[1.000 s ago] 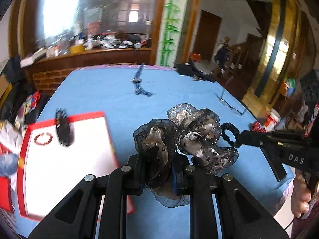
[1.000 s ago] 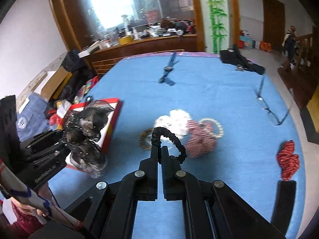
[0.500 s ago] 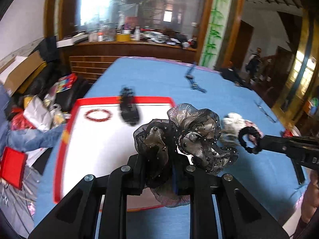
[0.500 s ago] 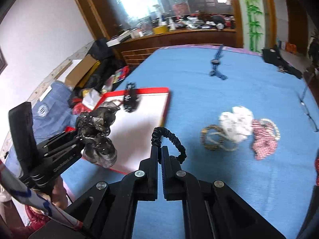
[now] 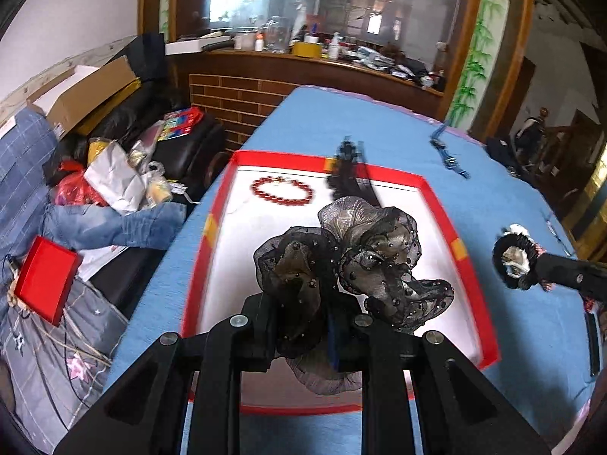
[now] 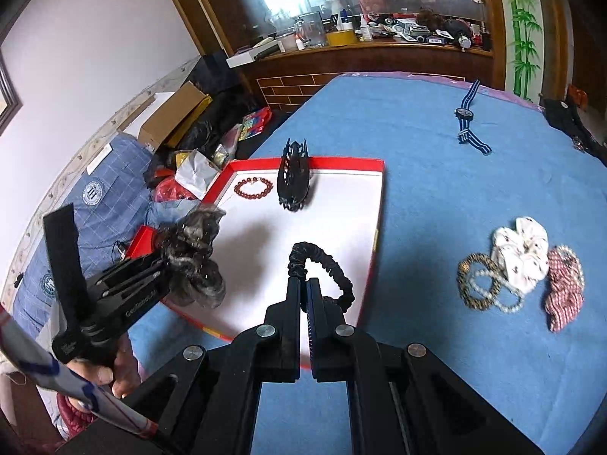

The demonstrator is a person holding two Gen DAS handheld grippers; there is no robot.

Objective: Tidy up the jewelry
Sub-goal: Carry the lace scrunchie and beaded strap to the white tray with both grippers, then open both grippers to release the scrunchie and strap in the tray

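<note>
A counter (image 6: 436,159) covered in blue cloth is seen in a cluttered room, with a wooden ledge (image 6: 379,43) of bottles and boxes behind it and a sofa (image 5: 76,197) piled with bags and clothes beside it. A red-rimmed tray (image 6: 343,162) with a white floor lies on the cloth; a red bead bracelet (image 6: 253,188) and a black claw clip (image 6: 293,176) are held in its far end, the clip apparently leaning on the rim. The left tool (image 5: 330,326) is clamped on a sheer black scrunchie (image 5: 353,258), held above the tray. The right tool (image 6: 303,292) is closed on a thin black hair tie (image 6: 322,265) over the tray's near corner. On the bare cloth a white scrunchie (image 6: 521,250), a red checked scrunchie (image 6: 565,295) and bead bracelets (image 6: 481,284) are heaped together; a striped watch (image 6: 467,117) lies farther off.
</note>
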